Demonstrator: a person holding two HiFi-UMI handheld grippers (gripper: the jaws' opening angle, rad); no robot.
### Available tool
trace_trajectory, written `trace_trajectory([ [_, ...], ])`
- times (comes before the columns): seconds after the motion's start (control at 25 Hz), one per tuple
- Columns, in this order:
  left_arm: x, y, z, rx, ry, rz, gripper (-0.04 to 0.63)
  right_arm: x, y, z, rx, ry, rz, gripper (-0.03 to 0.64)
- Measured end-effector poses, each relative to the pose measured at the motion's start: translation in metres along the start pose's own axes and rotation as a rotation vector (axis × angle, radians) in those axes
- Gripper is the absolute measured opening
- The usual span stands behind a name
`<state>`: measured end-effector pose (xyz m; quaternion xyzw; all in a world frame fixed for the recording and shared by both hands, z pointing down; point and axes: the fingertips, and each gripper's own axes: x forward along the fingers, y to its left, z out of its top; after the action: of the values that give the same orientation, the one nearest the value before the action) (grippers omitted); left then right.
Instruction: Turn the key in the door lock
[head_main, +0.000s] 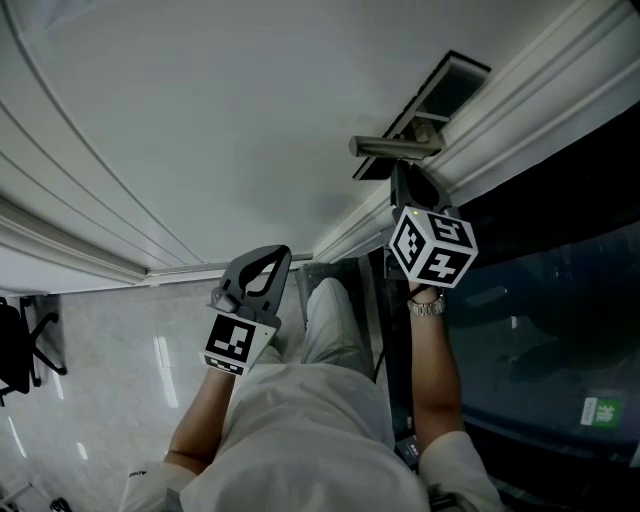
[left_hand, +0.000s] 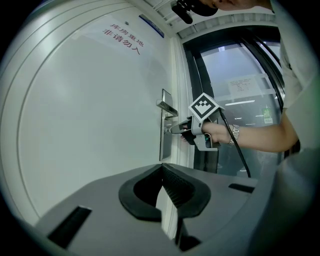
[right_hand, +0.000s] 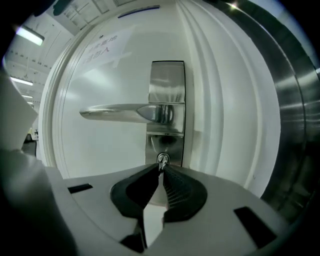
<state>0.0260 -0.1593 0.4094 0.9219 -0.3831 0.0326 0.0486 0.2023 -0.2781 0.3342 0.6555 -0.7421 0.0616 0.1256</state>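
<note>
A white door (right_hand: 100, 150) carries a steel lock plate (right_hand: 167, 80) with a lever handle (right_hand: 125, 114). Below the handle, a small metal key (right_hand: 161, 160) sits in the keyhole. My right gripper (right_hand: 161, 169) is level with it, and its tips are shut on the key's head. The head view shows the same gripper (head_main: 405, 180) pressed up under the handle (head_main: 395, 148). The left gripper view shows it from the side (left_hand: 175, 130) at the plate (left_hand: 165, 135). My left gripper (left_hand: 161, 167) hangs back from the door, shut and empty, lower left in the head view (head_main: 283, 250).
A dark glass panel (head_main: 560, 290) in a black frame stands right of the door frame (head_main: 520, 100). A paper notice with red print (left_hand: 122, 36) is stuck high on the door. A cable (left_hand: 235, 145) trails from the right gripper. A chair (head_main: 20, 350) stands on the pale floor behind.
</note>
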Motion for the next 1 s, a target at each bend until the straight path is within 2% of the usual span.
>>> trace_trajectory([
  [0.56, -0.001, -0.003, -0.001, 0.000, 0.005, 0.003, 0.008, -0.007, 0.007, -0.005, -0.354, -0.037, -0.138, 0.058],
  [0.76, -0.001, -0.003, -0.004, -0.003, 0.004, 0.002, 0.008, -0.023, 0.015, -0.017, -0.309, -0.064, -0.118, 0.071],
  [1.0, -0.003, -0.003, -0.007, -0.008, 0.008, 0.005, 0.008, -0.048, 0.038, -0.035, -0.161, -0.107, -0.012, 0.071],
])
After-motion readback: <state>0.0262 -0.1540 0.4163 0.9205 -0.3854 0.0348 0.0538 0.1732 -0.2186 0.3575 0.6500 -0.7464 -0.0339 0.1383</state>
